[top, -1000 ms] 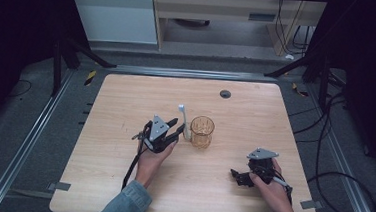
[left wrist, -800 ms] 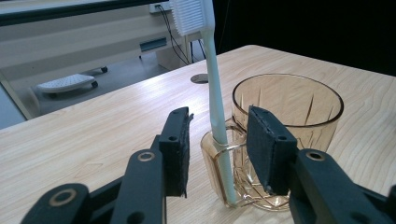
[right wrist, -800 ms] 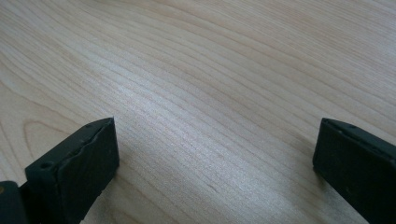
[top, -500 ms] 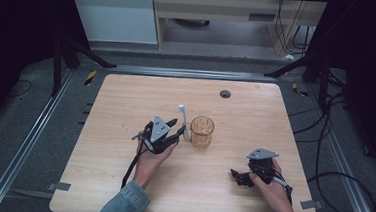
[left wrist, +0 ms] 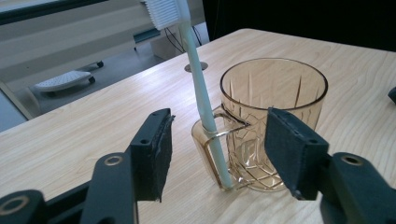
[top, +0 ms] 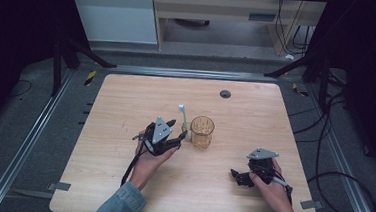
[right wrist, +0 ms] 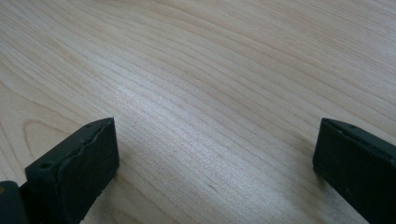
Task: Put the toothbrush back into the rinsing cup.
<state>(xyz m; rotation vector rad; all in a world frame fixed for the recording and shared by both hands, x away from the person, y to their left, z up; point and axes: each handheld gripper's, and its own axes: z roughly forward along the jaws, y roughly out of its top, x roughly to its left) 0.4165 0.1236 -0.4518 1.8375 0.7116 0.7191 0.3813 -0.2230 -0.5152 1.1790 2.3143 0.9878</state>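
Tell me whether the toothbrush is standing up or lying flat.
Standing up. The toothbrush is threaded through the handle of the amber glass mug, bristles on top, foot on the table.

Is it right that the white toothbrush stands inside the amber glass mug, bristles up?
Not quite. The left gripper view shows the toothbrush standing bristles up through the handle loop on the outside of the amber glass mug, not inside it.
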